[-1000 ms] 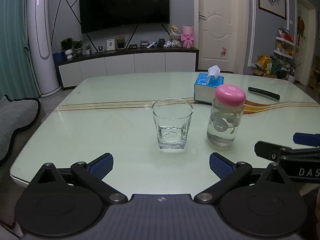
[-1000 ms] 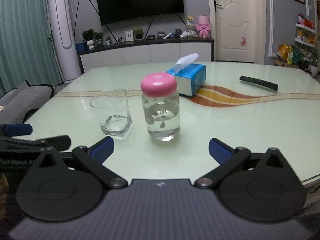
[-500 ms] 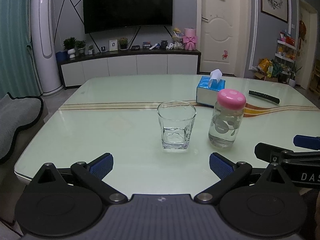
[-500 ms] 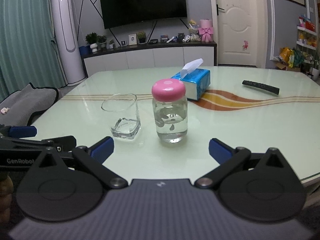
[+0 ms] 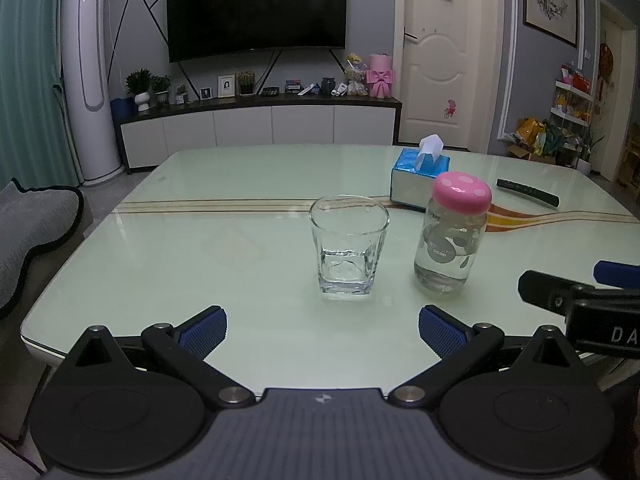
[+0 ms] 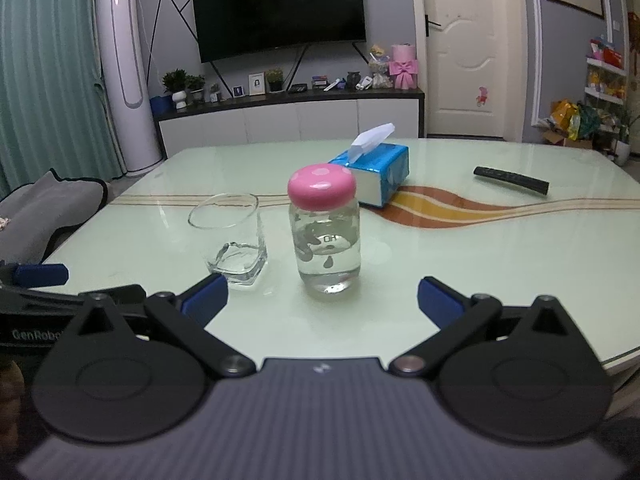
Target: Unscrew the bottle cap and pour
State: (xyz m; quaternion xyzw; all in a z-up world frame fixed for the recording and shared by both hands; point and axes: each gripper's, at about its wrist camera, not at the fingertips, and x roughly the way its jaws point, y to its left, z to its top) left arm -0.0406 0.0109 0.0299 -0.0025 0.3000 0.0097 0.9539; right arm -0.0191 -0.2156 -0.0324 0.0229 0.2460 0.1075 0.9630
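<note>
Bottle [image 6: 328, 244] stands upright on the tabletop [image 5: 240, 264], its pink cap [image 6: 322, 187] on and clear liquid inside; from my right camera it sits nearly dead ahead, just past the fingertips and slightly left of the midline between them. Nearest to me, my right gripper [image 6: 322, 300] has its jaws spread wide with nothing between the blue pads [image 6: 206, 296]. My left gripper [image 5: 322, 330] is the same: jaws wide apart, empty, low over the near edge of the tabletop. In the left view the right gripper's fingers poke in from the right edge, and in the right view the left gripper's fingers show at the left edge, so the two tools sit side by side. A little farther out, the glass [image 5: 348, 246] stands upright, straight ahead of my left gripper, apparently empty. It is just beside the bottle, on the bottle's left, with a clear gap between them. Behind the bottle lies a blue tissue box [image 5: 420, 174] with a white tissue sticking up, near a curved orange and yellow stripe in the tabletop. Off to the right of the box, well apart, lies a dark remote [image 6: 510, 180]. Beyond the tabletop I see a low white cabinet [image 5: 256, 126], a wall-mounted TV [image 5: 256, 8], and a white door [image 5: 440, 60].
</note>
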